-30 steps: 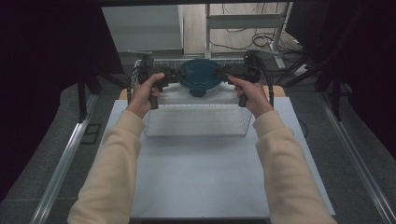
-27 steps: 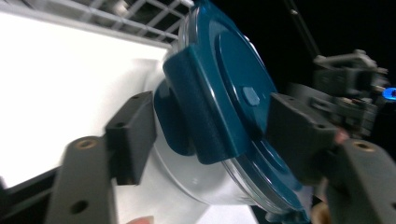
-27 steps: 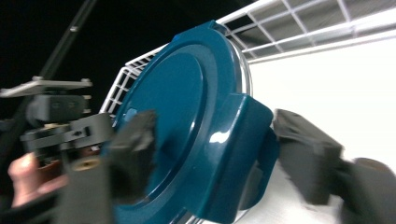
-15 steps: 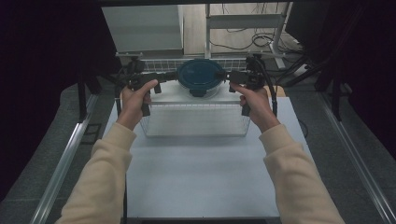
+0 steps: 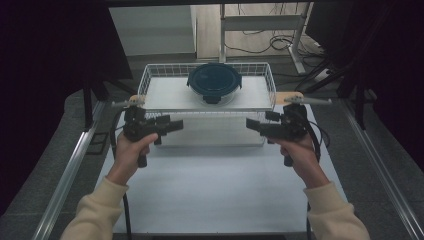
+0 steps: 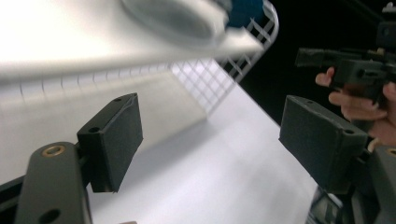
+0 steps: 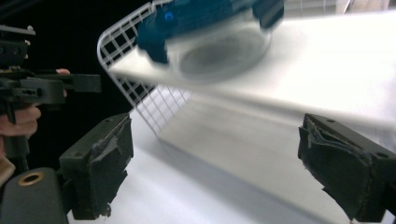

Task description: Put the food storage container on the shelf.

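A round glass container with a dark blue lid [image 5: 214,82] rests on top of a white wire rack [image 5: 145,82] at the far end of the table. It shows blurred in the left gripper view [image 6: 187,18] and the right gripper view [image 7: 219,42]. My left gripper [image 5: 176,125] [image 6: 212,116] hovers in front of the rack's left end, pointing inward, open with nothing between its jaws, which have just been opening. My right gripper [image 5: 250,124] [image 7: 215,130] faces it from the right, also open with nothing between its jaws, which have just closed slightly after opening.
A white mat [image 5: 215,185] covers the table between the rack and the person. Metal rails [image 5: 70,170] run along both sides. Desk legs and cables [image 5: 260,45] lie behind the rack. Each gripper view shows the other hand's gripper [image 6: 355,65] [image 7: 51,86].
Both grippers have left the container's sides, spread outward, then drawn back toward the person and lower, in front of the rack. The container stays on the rack.
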Tool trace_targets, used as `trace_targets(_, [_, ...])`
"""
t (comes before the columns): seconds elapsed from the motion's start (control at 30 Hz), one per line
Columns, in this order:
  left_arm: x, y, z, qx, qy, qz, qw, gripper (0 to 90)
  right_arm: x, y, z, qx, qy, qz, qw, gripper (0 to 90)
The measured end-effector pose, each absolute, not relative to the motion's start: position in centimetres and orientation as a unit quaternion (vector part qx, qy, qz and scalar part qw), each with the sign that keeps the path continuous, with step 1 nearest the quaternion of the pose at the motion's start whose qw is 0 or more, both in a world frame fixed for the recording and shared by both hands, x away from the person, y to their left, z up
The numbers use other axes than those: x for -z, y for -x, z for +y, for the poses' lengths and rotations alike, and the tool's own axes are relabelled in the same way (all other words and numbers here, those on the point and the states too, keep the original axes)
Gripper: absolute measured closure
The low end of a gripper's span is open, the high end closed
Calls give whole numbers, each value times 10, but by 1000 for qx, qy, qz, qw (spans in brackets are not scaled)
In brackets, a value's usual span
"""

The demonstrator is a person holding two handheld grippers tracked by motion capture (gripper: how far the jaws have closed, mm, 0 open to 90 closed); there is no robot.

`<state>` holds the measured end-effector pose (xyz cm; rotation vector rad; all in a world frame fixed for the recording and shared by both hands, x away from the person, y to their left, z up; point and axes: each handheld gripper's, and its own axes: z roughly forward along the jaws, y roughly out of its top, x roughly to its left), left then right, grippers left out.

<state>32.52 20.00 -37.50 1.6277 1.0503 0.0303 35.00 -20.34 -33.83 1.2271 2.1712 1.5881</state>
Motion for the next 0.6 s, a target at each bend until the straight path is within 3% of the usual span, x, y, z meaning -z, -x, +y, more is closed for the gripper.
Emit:
trace_targets(0.3, [437, -275, 204, -31, -728, 445, 520, 212, 390, -300, -238, -508, -401, 751, 127, 153])
trace_targets(0.43, [462, -267, 203, -39, -741, 455, 493, 215, 420, -288, -248, -491, -418, 755, 120, 164])
trace_targets(0.6, [475, -265, 203, -50, -752, 463, 466, 219, 446, -286, -250, -436, -416, 784, 148, 178])
